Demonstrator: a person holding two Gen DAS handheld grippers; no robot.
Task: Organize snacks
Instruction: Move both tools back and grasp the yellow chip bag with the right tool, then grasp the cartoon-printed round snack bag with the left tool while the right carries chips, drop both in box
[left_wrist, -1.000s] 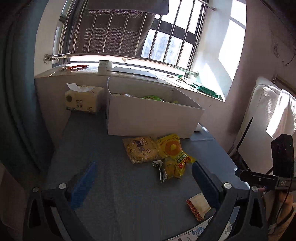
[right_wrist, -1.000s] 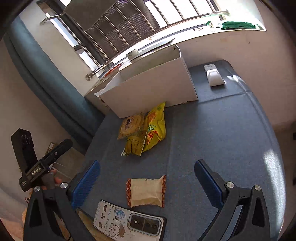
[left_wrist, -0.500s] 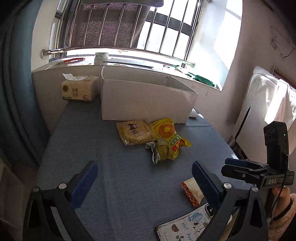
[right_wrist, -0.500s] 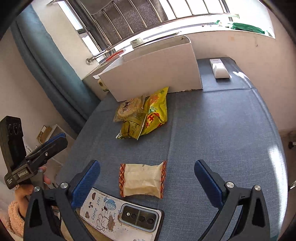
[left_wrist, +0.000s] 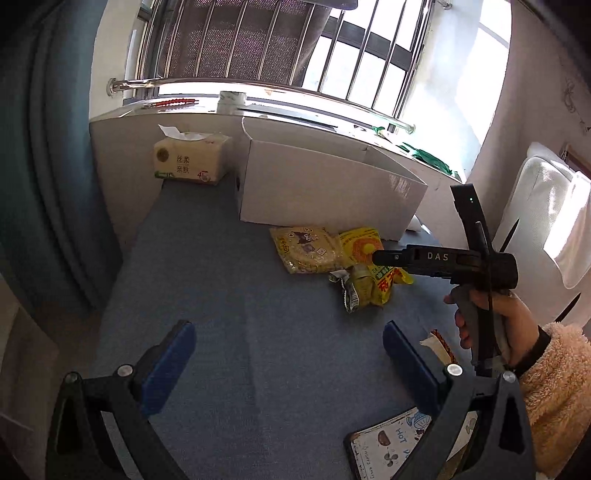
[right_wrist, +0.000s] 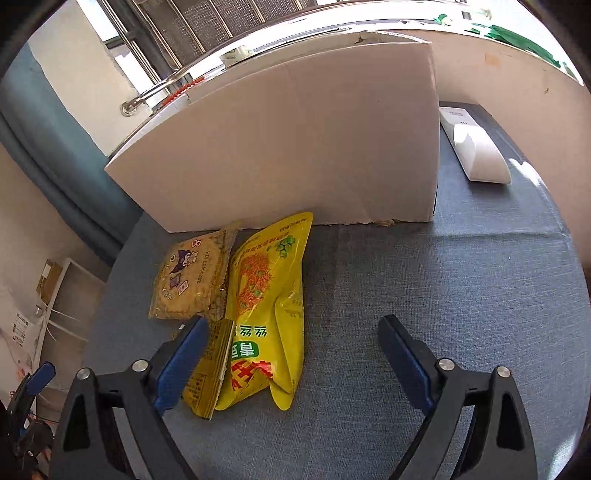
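Yellow snack bag (right_wrist: 266, 310) between closing right hand-held gripper (right_wrist: 291, 354) jaws, left hand-held gripper (left_wrist: 288, 350) released

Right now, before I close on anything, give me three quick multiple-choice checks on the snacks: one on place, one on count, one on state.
1. Where does the big yellow bag lie?
A. inside the white box
B. on the blue tabletop in front of the white box
C. on the windowsill

2. How many snack packs lie together just in front of the white box?
A. one
B. three
C. six

3. How is the right gripper?
A. clamped on the bag
B. jaws apart, bag lying between them
C. holding the tissue pack

Answers:
1 B, the bag rests on the blue cloth, its top corner at the box wall.
2 B, the big yellow bag, the cartoon pack and a small folded yellow pack.
3 B, the jaws are closing, but neither pad presses the bag.
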